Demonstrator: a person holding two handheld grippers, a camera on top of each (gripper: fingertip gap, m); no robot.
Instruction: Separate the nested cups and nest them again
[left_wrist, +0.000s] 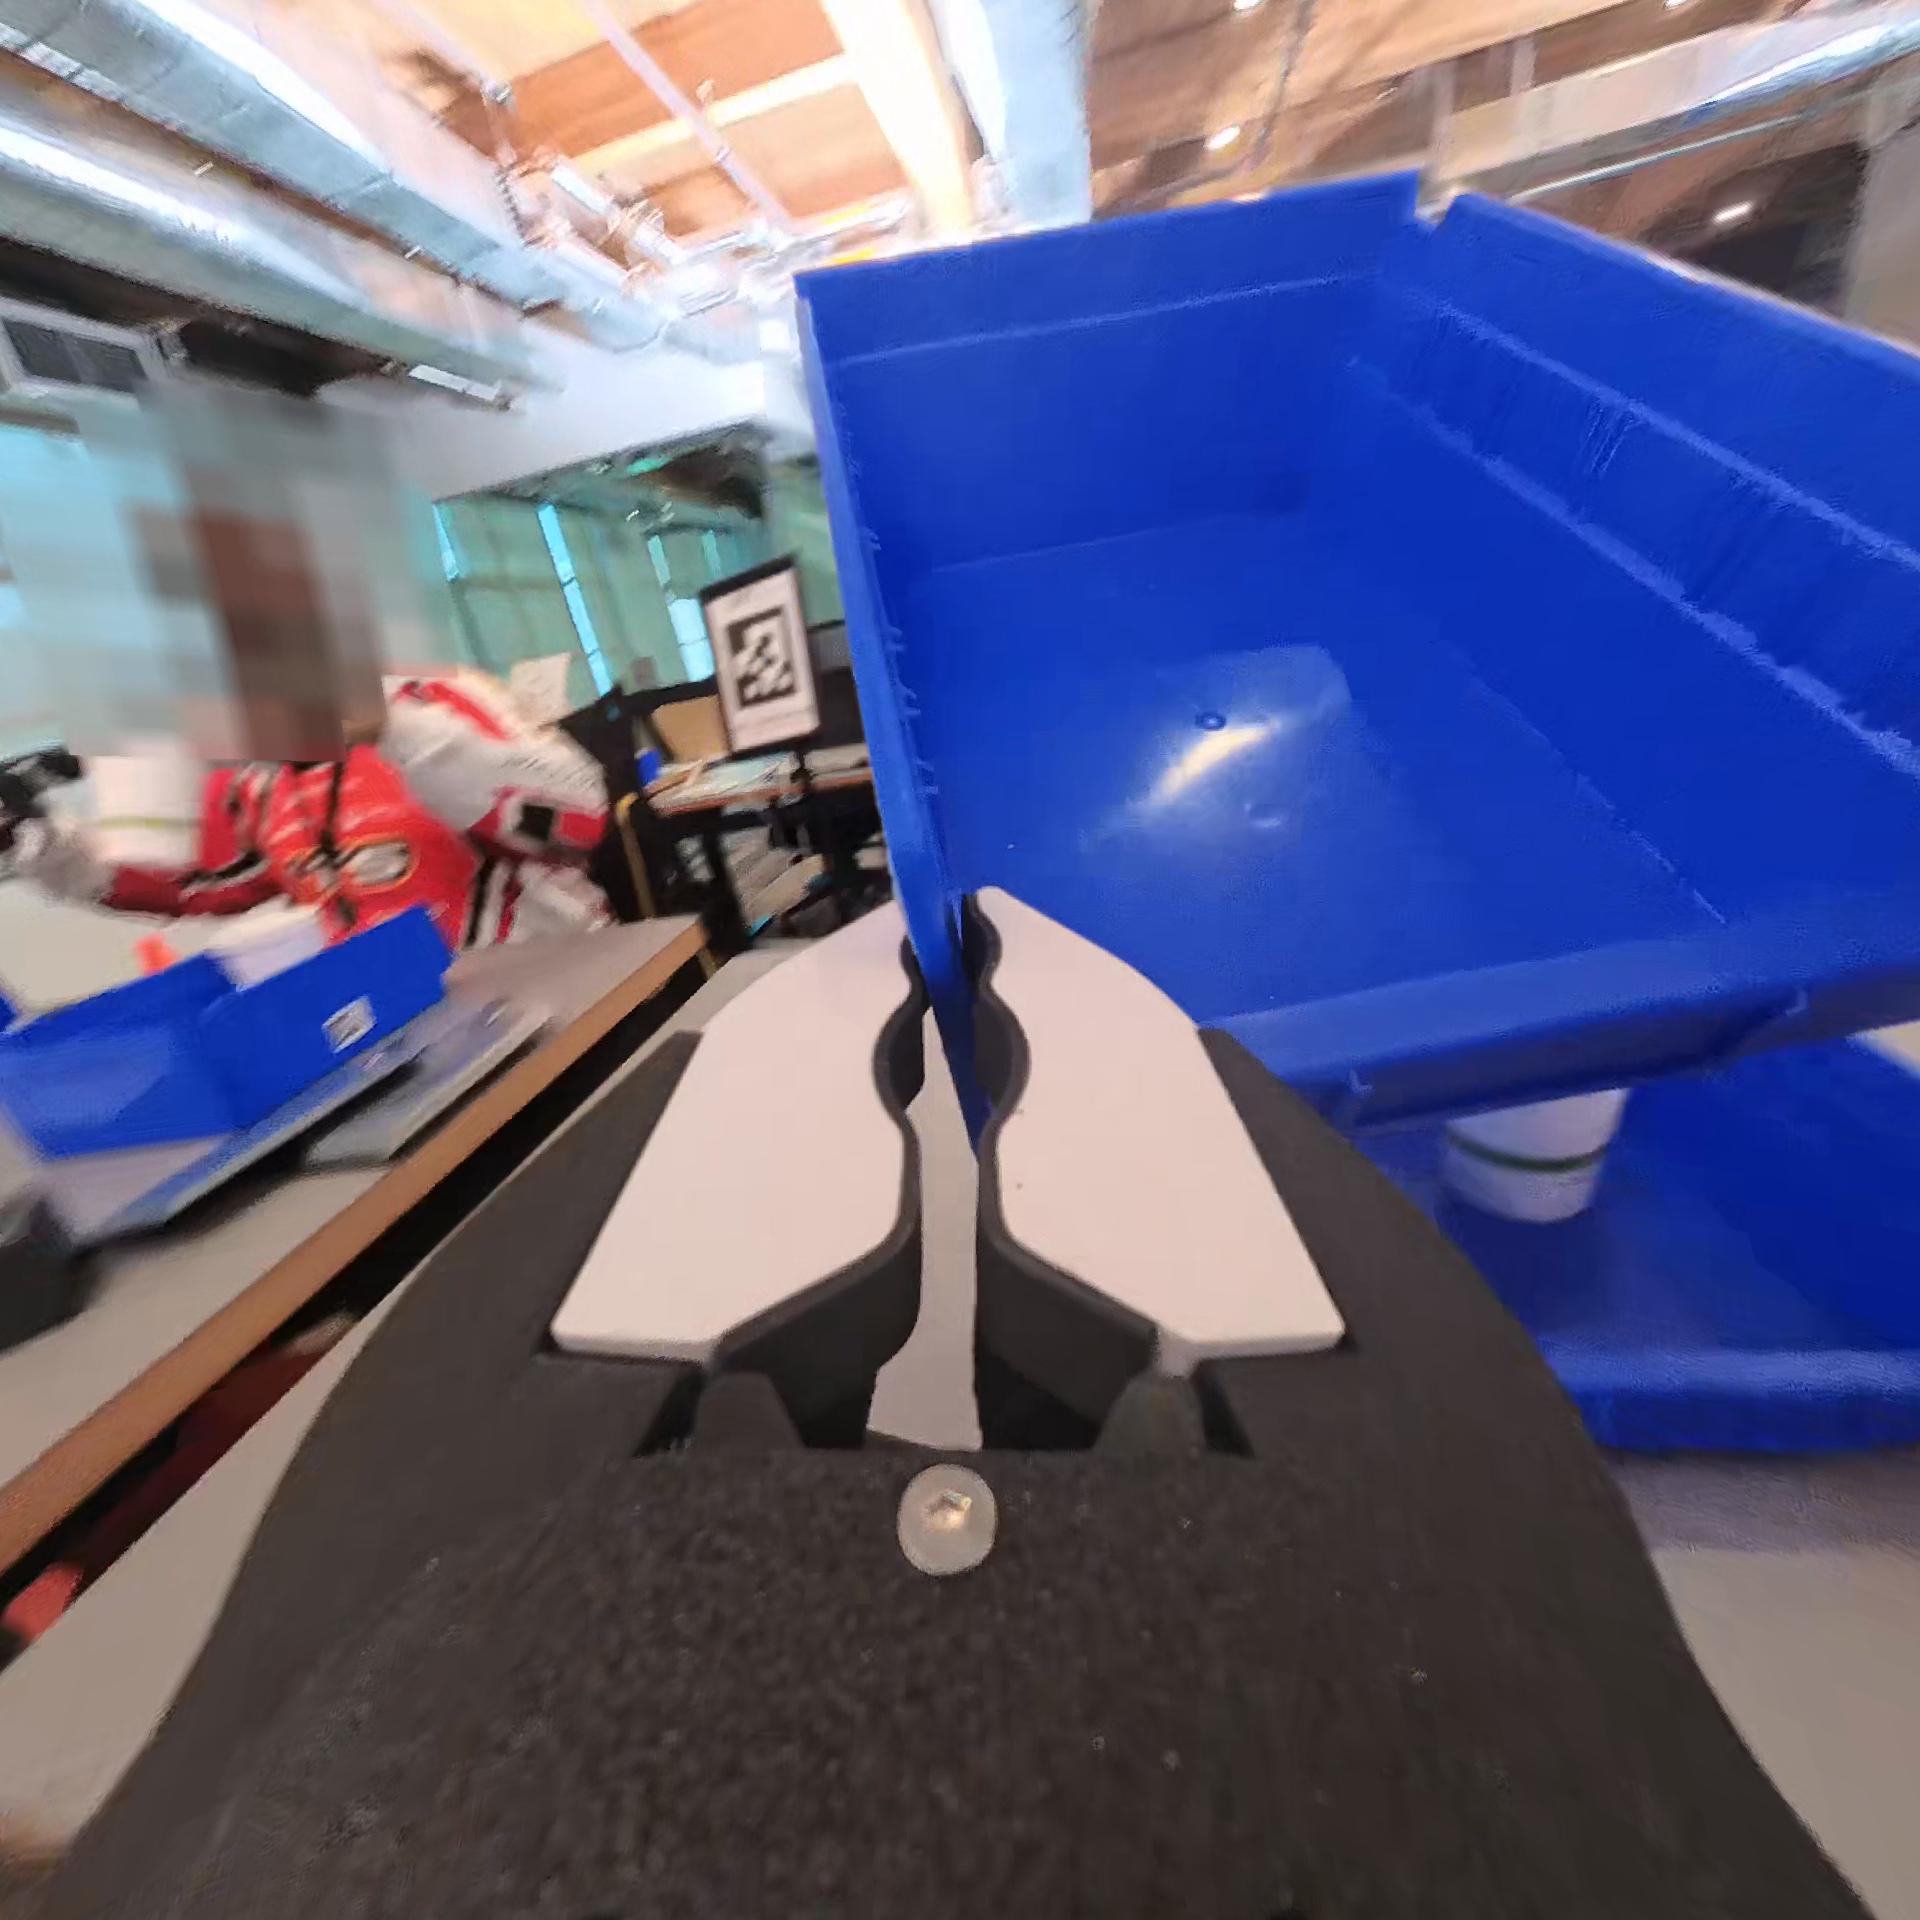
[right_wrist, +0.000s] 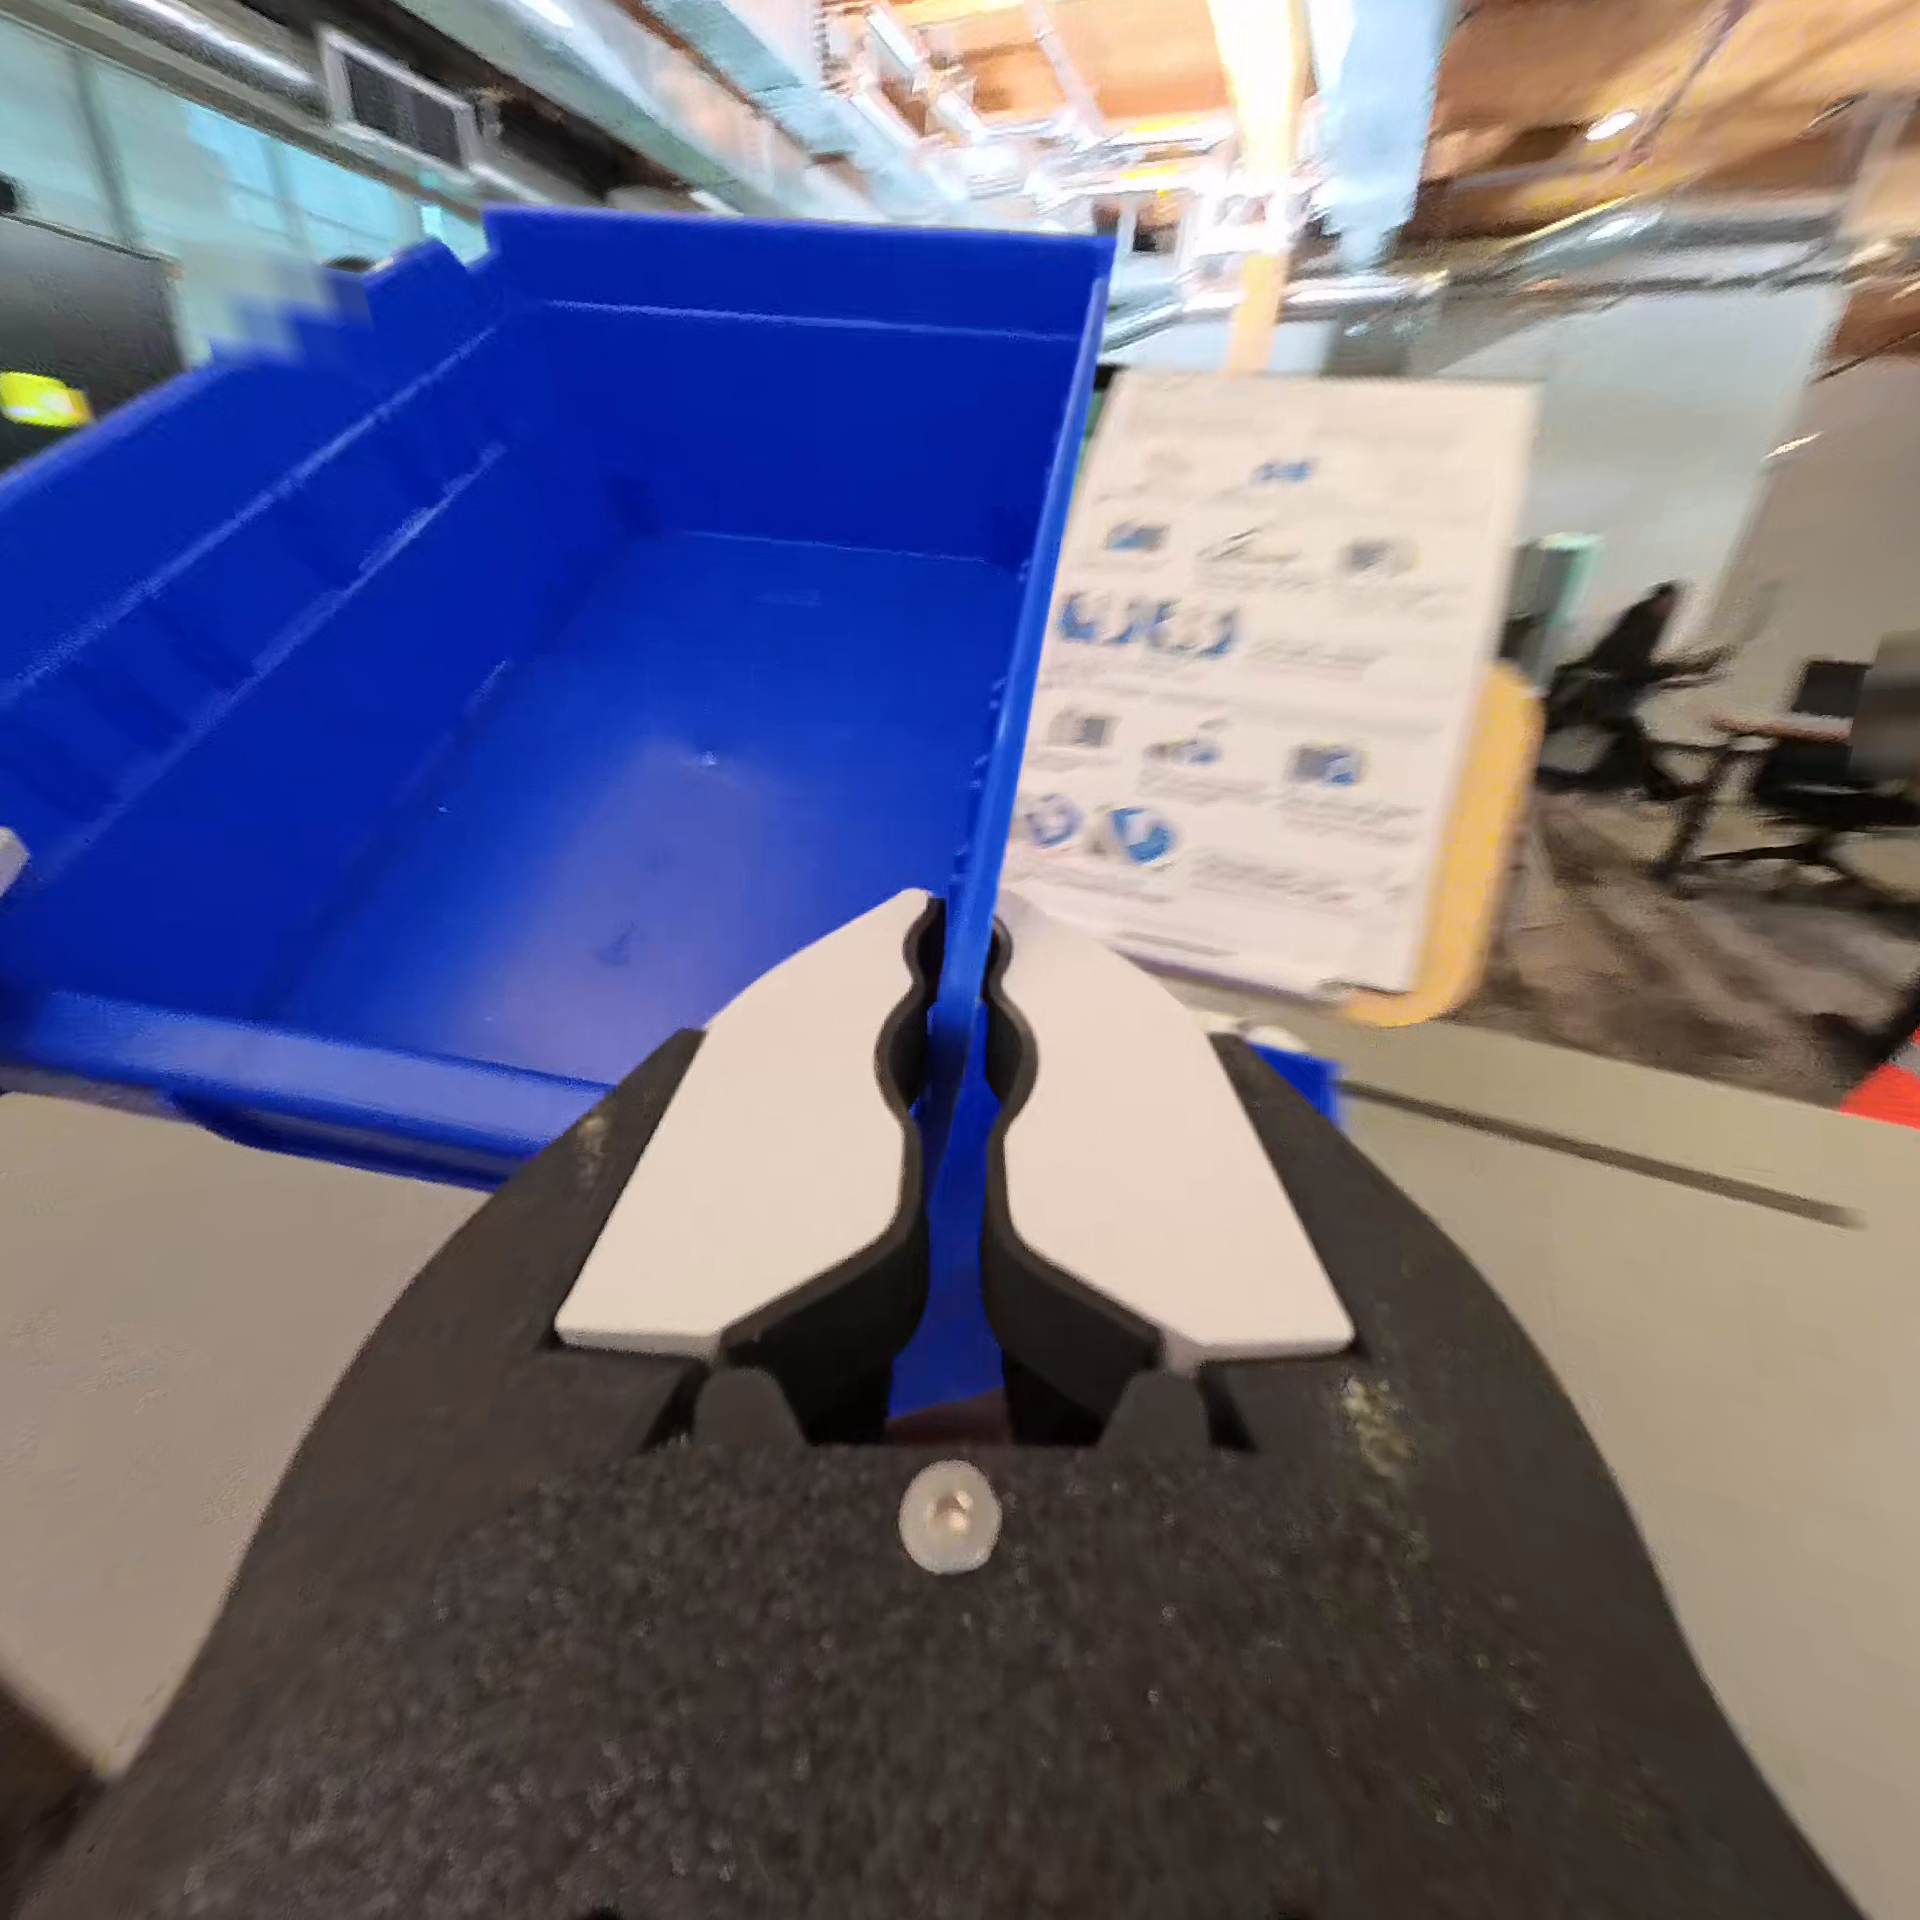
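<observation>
Both tongs, left tongs (left_wrist: 951, 940) and right tongs (right_wrist: 961, 935), clamp opposite walls of the tilted blue bin (left_wrist: 1351, 748); beneath it sits a white cup (left_wrist: 1527, 1164), probably just tipped out, needing grasping next.

Left wrist cam: close on blue bin (left_wrist: 1351, 675), its wall edge at 12 o'clock, interior toward 2. Right wrist cam: same bin (right_wrist: 540, 727), interior toward 10. Shared: bin interior.

A tilted blue bin (left_wrist: 1351, 644) shows its bare inside above a second blue bin (left_wrist: 1714, 1299) on the grey worktop (right_wrist: 1558, 1351). More blue bins (left_wrist: 208, 1039) sit far left. A white poster board (right_wrist: 1268, 675) stands behind the worktop.
</observation>
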